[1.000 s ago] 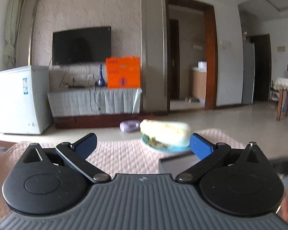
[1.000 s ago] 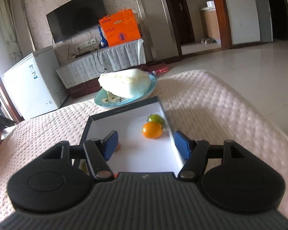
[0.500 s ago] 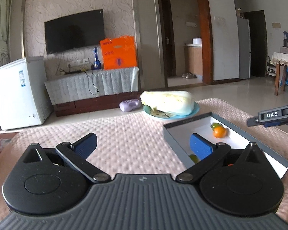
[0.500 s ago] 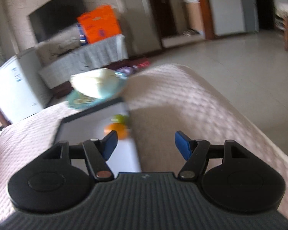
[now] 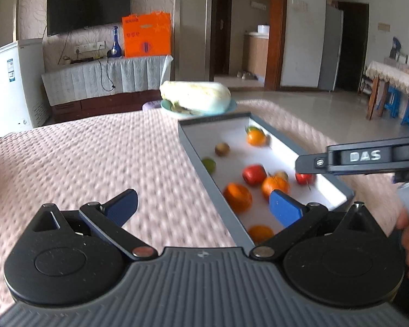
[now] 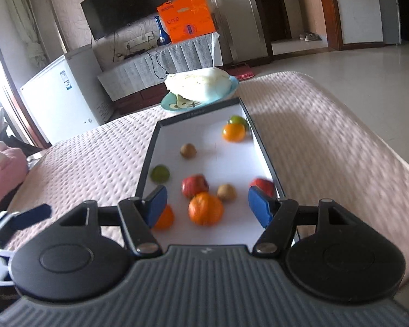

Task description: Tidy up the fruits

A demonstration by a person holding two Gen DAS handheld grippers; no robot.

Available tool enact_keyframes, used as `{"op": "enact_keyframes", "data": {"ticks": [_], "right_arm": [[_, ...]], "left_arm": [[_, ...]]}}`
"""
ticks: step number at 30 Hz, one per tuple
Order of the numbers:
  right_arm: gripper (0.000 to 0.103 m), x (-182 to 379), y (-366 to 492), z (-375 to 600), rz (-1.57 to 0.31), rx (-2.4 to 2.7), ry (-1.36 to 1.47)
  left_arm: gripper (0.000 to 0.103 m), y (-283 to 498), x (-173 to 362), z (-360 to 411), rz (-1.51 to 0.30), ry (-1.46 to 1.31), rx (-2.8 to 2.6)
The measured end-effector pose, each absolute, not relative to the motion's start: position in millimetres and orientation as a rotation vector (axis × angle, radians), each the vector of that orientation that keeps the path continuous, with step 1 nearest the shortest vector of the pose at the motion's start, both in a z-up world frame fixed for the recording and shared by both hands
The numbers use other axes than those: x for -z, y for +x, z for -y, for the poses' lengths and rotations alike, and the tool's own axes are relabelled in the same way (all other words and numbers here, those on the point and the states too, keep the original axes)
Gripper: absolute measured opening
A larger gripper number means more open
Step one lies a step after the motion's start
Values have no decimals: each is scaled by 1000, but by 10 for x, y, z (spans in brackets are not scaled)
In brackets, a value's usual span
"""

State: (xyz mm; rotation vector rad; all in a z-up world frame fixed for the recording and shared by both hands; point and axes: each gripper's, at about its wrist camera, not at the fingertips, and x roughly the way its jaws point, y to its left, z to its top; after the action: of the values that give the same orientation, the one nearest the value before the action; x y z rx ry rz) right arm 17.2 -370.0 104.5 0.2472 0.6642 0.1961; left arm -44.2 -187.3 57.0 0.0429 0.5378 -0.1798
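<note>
A grey-rimmed white tray (image 6: pixel 153 136) lies on the pink bedspread and holds several loose fruits: oranges (image 6: pixel 205 208), red apples (image 6: pixel 195 185), a green fruit (image 6: pixel 159 173) and brown kiwis (image 6: pixel 188 151). The tray also shows in the left wrist view (image 5: pixel 189 141). My right gripper (image 6: pixel 207 205) is open and empty, above the tray's near end, with an orange between its fingers' line. My left gripper (image 5: pixel 203 207) is open and empty, above the tray's left rim, one fingertip (image 5: pixel 283 207) over the fruits. The right gripper's side (image 5: pixel 362 158) shows in the left wrist view.
A blue plate with a cabbage (image 6: pixel 201 87) stands just beyond the tray's far end. The pink quilted bedspread (image 5: pixel 95 158) spreads to the left. A pink soft toy (image 6: pixel 2 169) sits at the far left. A white freezer (image 6: pixel 62 95) and TV stand lie beyond.
Both grippers have risen and tilted down, so the whole tray and its fruits are in view. The right gripper swung back left over the tray. Both stay open.
</note>
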Motion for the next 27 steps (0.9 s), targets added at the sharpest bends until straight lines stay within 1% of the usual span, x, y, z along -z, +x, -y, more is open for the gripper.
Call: {"op": "enact_keyframes", "data": {"ticks": [9, 17, 27], "right_arm": [[68, -1004, -404, 3740, -728, -197, 181], [69, -959, -494, 3746, -766, -182, 143], [69, -922, -514, 3736, -782, -155, 112]], "left_arm": [[103, -776, -552, 1995, -574, 14, 195], [103, -950, -573, 2007, -578, 12, 203], [103, -976, -576, 1958, -578, 13, 196]]}}
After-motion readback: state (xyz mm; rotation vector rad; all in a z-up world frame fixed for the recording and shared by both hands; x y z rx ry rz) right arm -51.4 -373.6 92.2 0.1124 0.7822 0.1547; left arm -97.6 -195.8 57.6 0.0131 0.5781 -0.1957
